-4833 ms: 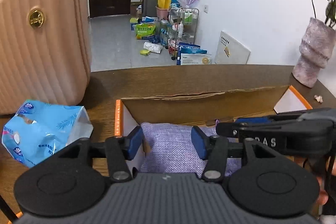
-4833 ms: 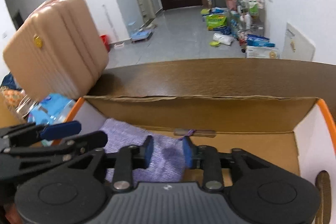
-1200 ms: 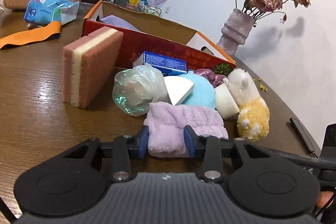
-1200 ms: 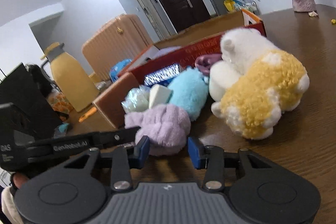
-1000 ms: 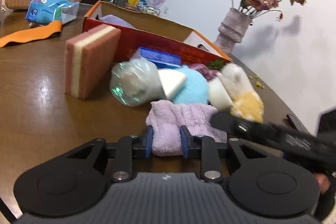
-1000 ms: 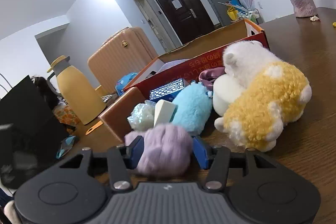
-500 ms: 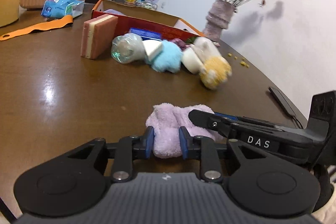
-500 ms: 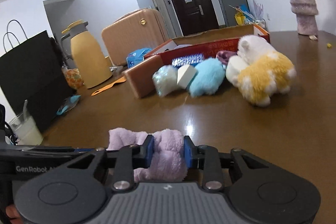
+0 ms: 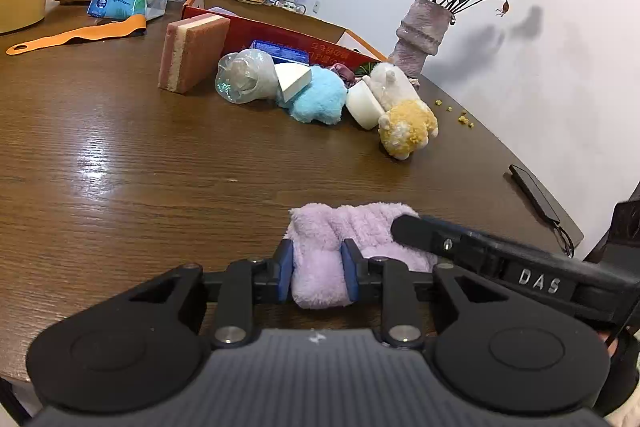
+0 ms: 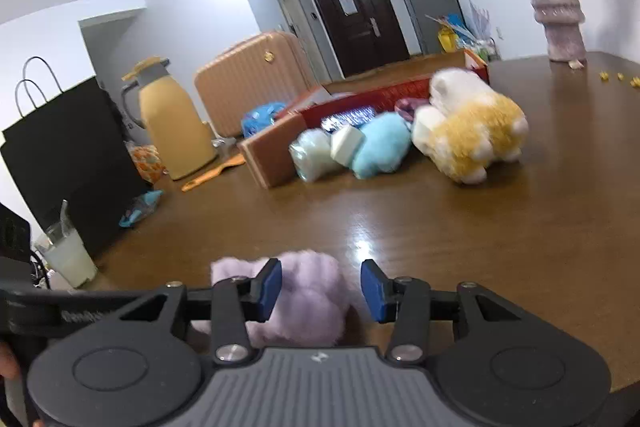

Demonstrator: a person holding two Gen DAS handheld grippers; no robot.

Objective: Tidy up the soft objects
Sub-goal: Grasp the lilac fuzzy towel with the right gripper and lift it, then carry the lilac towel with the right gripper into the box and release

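Note:
A fluffy purple cloth (image 9: 352, 227) lies on the brown table (image 9: 120, 155), near its front edge and well apart from the pile. My left gripper (image 9: 316, 269) pinches the cloth's near left fold, its blue pads pressing in as the jaws close. A finger of my right gripper (image 9: 440, 241) rests over the cloth's right part. In the right wrist view my right gripper (image 10: 320, 289) is opening: the purple cloth (image 10: 312, 311) sits between the pads, with the right pad clear of it.
The pile by the red box (image 9: 296, 35) holds a pink sponge (image 9: 192, 53), plastic bag (image 9: 244, 75), blue plush (image 9: 318, 99) and yellow-white plush (image 9: 404, 125). A vase (image 9: 420, 35) and phone (image 9: 534, 193) stand right; a yellow jug (image 10: 172, 119) and black bag (image 10: 64, 155) left.
Both grippers have drawn the purple cloth out of the pile to the table's near edge. Since half a second ago the right pads have spread off the cloth.

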